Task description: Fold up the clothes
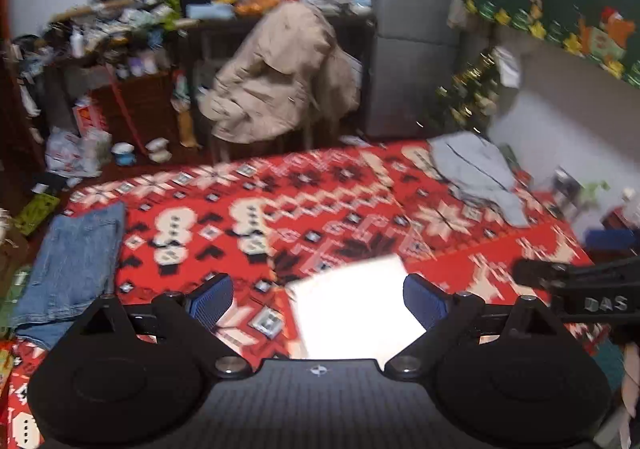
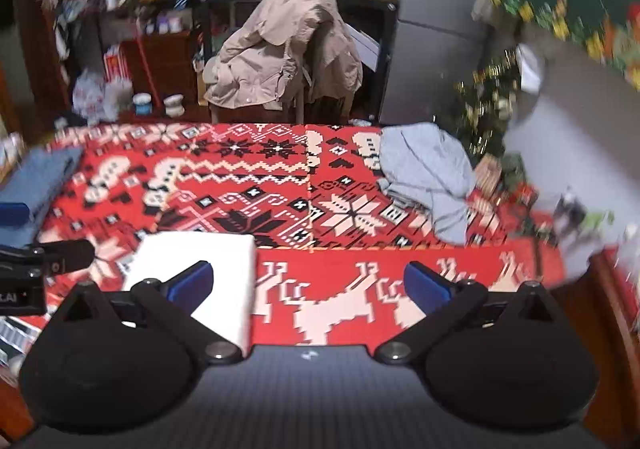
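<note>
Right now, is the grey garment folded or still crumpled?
Crumpled: the grey garment lies bunched in an uneven heap on the red blanket.

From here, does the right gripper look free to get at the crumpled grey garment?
Probably yes. The right gripper is open and empty, and only bare red cloth lies between it and the grey garment. The white folded piece sits off to its left.

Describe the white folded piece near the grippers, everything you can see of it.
The white piece is a flat, neat rectangle with straight edges and square corners, apparently folded cloth, though glare washes out any seams or texture. It lies flat on the red patterned blanket, near its front edge. In the left wrist view it shows between the left gripper's open pads without touching them. In the right wrist view, the right gripper's left pad overlaps it in the picture, with no grip. Nothing lies on it.
</note>
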Tool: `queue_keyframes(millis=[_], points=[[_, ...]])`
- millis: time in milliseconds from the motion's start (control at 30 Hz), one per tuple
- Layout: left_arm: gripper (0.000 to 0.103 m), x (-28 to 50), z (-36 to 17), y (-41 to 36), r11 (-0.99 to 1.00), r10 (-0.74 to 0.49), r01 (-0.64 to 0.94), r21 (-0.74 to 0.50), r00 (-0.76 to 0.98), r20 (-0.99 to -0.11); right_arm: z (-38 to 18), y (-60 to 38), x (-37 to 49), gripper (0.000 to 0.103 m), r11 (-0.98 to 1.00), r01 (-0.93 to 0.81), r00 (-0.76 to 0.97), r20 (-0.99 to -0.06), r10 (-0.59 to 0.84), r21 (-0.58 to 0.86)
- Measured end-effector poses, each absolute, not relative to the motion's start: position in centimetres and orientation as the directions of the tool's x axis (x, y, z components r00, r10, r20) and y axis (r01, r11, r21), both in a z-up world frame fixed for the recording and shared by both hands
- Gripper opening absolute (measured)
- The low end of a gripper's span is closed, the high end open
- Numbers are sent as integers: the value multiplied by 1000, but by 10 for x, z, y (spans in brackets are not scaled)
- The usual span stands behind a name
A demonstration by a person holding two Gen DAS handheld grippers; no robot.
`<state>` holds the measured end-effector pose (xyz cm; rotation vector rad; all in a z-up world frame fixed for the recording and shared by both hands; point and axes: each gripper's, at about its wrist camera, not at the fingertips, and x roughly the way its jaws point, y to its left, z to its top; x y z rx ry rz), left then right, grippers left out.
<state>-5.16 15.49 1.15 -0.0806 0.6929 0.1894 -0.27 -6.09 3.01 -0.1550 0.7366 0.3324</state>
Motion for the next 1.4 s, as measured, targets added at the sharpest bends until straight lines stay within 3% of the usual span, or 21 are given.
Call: queue_keyframes(millis=[200, 467, 633, 767, 833, 900, 967, 1100, 1400], points=[[91, -30, -4, 164, 974, 100, -217, -60, 657, -747, 21, -65, -2, 102, 934, -357, 683, -678, 271, 12], [72, -19, -31, 179, 965, 45, -234, -117, 586, -809, 9, -49, -1, 102, 887, -462, 682, -652, 332, -31], [68, -16, -47, 192, 954, -1, -250, -164, 544, -839, -5, -52, 29, 102, 890, -452, 586, -731, 348, 61], [64, -14, -64, 216, 905, -129, -287, -315, 520, -844, -30, -67, 60, 88, 869, -410, 442, -773, 455, 277], [54, -10, -75, 225, 880, -174, -305, -364, 506, -845, -42, -71, 70, 83, 852, -376, 384, -776, 500, 363], [48, -6, -85, 229, 861, -209, -321, -395, 484, -850, -56, -71, 77, 62, 846, -337, 334, -788, 517, 413], [48, -3, -94, 234, 835, -255, -331, -440, 477, -841, -66, -65, 80, 48, 845, -337, 302, -802, 515, 416], [48, -3, -106, 238, 804, -287, -341, -488, 496, -819, -78, -51, 81, 43, 838, -370, 273, -815, 511, 402], [48, -5, -132, 254, 679, -405, -368, -636, 535, -742, -101, -42, 90, 44, 822, -345, 213, -815, 538, 453]])
